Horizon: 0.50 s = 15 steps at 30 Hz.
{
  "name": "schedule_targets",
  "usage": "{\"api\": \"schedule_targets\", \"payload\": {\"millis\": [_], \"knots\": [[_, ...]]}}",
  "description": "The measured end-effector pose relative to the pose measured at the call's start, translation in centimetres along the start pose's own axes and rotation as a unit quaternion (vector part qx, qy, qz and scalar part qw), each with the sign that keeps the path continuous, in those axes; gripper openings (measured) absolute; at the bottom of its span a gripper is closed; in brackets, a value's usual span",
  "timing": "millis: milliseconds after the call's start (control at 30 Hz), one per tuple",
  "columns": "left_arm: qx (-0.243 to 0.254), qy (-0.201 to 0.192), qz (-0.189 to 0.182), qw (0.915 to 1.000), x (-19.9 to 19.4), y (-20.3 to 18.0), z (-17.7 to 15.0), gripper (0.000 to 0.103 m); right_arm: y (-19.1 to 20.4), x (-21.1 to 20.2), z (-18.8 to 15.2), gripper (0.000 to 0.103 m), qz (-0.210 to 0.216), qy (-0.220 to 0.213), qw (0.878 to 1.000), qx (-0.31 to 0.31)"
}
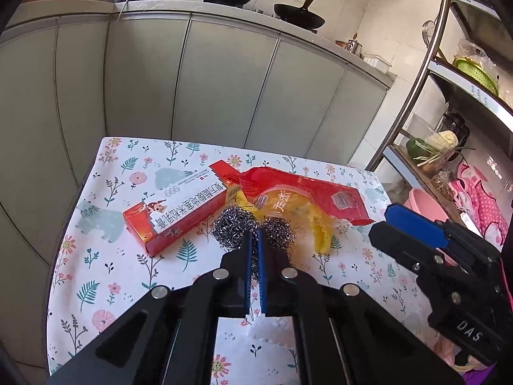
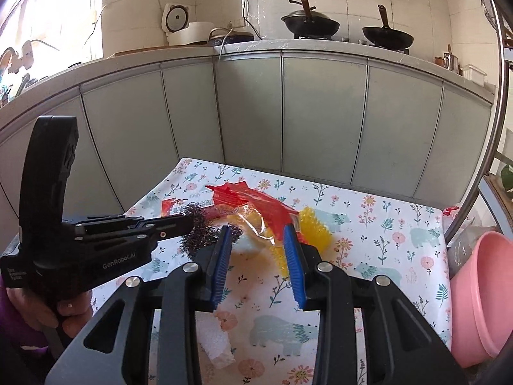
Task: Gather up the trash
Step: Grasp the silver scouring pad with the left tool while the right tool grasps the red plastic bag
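A: What has the left tool (image 1: 254, 240) got?

B: Its blue pads (image 1: 247, 269) are pinched on a steel wool scourer (image 1: 235, 226), which sits on the floral worktop (image 1: 96, 256) just right of a red and white medicine box (image 1: 179, 215).

A: And the other trash?

B: A red and yellow snack wrapper (image 1: 301, 199) lies crumpled just beyond the scourer, touching the box's far end. A yellow bristly piece (image 2: 315, 227) sits against the wrapper's right edge.

A: The right tool (image 2: 258, 237)?

B: Spread apart, gripping nothing, its fingers straddling the wrapper's clear near end. A white scrap (image 2: 214, 343) lies on the cloth beneath it.

A: Surroundings?

B: A pink basin (image 2: 481, 295) stands off the worktop's right edge; two black woks (image 2: 309, 25) sit on the far kitchen counter
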State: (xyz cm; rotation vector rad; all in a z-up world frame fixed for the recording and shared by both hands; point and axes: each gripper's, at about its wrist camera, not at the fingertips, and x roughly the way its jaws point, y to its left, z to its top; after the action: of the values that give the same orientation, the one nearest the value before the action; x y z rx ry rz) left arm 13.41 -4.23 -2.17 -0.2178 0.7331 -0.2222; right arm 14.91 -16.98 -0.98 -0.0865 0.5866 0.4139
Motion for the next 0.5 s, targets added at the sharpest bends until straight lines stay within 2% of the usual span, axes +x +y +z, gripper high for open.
{"api": "schedule_targets", "payload": {"millis": [300,333,367,433,500], "knots": [[-0.008,0.001,-0.01,0.9999,-0.1,0.5,-0.4,0.003,-0.7,3.8,0.4,0.034,-0.02,0.032,0.999,-0.019],[-0.008,0.0,-0.01,0.9999,-0.1,0.6,-0.4,0.003,-0.9,4.0,0.4,0.027,-0.016,0.034,0.999,-0.011],[-0.008,-0.002,-0.009,0.9999,-0.3,0.6,-0.4,0.003,-1.0,4.1,0.2,0.01,-0.015,0.039,0.999,-0.007],[-0.008,-0.006,-0.007,0.9999,-0.6,0.8,-0.4,0.003,-1.2,4.0,0.1,0.004,-0.01,0.04,0.999,0.006],[-0.011,-0.007,-0.006,0.9999,-0.8,1.0,-0.4,0.003,-1.3,3.3,0.1,0.002,-0.008,0.034,0.999,0.015]]}}
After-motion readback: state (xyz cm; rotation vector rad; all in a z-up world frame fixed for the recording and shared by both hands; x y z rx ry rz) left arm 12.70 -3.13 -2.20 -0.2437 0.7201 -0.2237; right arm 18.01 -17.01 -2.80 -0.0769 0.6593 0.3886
